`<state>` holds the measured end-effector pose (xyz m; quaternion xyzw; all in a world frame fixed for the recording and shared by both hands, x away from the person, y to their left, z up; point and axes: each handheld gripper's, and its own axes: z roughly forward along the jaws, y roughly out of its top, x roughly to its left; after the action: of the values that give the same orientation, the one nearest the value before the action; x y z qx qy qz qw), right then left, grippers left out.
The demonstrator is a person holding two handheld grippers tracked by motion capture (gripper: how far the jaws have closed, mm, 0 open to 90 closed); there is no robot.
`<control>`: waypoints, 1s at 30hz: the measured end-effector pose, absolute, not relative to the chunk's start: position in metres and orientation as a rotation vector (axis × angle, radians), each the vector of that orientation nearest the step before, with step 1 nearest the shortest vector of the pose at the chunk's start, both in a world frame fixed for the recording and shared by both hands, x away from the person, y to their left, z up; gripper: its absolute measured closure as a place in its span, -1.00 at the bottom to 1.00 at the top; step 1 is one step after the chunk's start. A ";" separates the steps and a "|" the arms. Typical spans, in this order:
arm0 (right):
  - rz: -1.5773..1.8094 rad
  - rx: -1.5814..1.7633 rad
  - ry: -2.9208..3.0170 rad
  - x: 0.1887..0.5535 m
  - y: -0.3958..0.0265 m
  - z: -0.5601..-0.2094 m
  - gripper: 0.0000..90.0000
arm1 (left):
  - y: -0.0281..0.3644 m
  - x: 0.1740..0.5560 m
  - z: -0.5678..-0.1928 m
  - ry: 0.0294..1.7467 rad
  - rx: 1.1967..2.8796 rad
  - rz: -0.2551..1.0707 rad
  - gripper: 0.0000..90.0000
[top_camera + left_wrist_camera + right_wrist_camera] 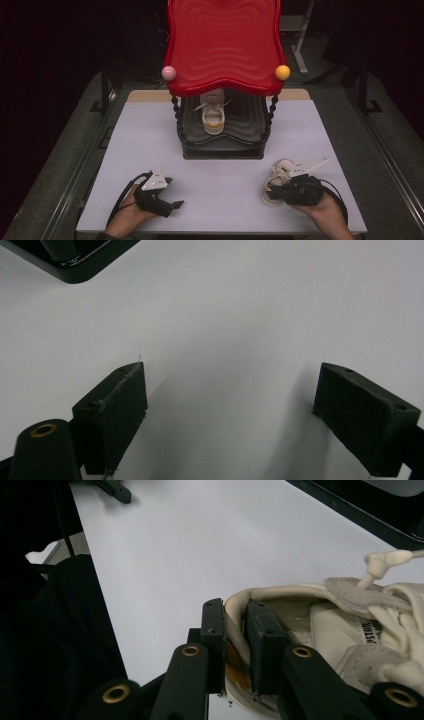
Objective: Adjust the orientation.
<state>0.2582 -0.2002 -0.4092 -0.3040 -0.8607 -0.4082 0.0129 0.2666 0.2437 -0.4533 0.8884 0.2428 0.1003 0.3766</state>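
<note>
two shoes are in play: one shoe (213, 116) is already set on the lower shelf of the black rack (223, 145) at the centre of the high view, under the red top tray (225, 40), and a second white shoe (276, 181) lies on the white surface (220, 200) at lower right. in the right gripper view, the right hand-held gripper (235, 635) is seen clamped on the heel collar (233, 611), one jaw inside and one outside. the left hand-held gripper (230, 405) is held with jaws wide apart and nothing between them, at lower left of the high view. for a clean lift, the pinch is best kept deep on the heel, the toe kept level, and the laces (400, 605) kept off the rack's edge.
</note>
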 end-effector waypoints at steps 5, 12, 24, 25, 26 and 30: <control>-1.279 -0.905 -2.693 0.256 -0.195 -0.406 0.77 | 0.244 0.267 -0.453 0.620 2.273 0.256 -0.71; -1.284 -0.780 -2.723 0.250 -0.172 -0.397 0.77 | 0.244 0.266 -0.453 0.621 2.272 0.256 -0.71; -1.299 -0.609 -2.741 0.254 -0.129 -0.382 0.77 | 0.244 0.267 -0.453 0.620 2.273 0.257 -0.71; -1.300 -0.595 -2.745 0.255 -0.125 -0.380 0.77 | 0.244 0.267 -0.453 0.620 2.273 0.257 -0.71; -1.303 -0.586 -2.744 0.255 -0.123 -0.379 0.77 | 0.244 0.267 -0.453 0.621 2.272 0.256 -0.71; -1.320 -0.543 -2.749 0.255 -0.113 -0.371 0.77 | 0.244 0.266 -0.453 0.620 2.272 0.257 -0.71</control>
<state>0.2554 -0.1133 -0.3711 -0.1752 -0.8873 -0.4261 0.0219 0.2665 0.2438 -0.4534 0.8884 0.2425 0.1005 0.3765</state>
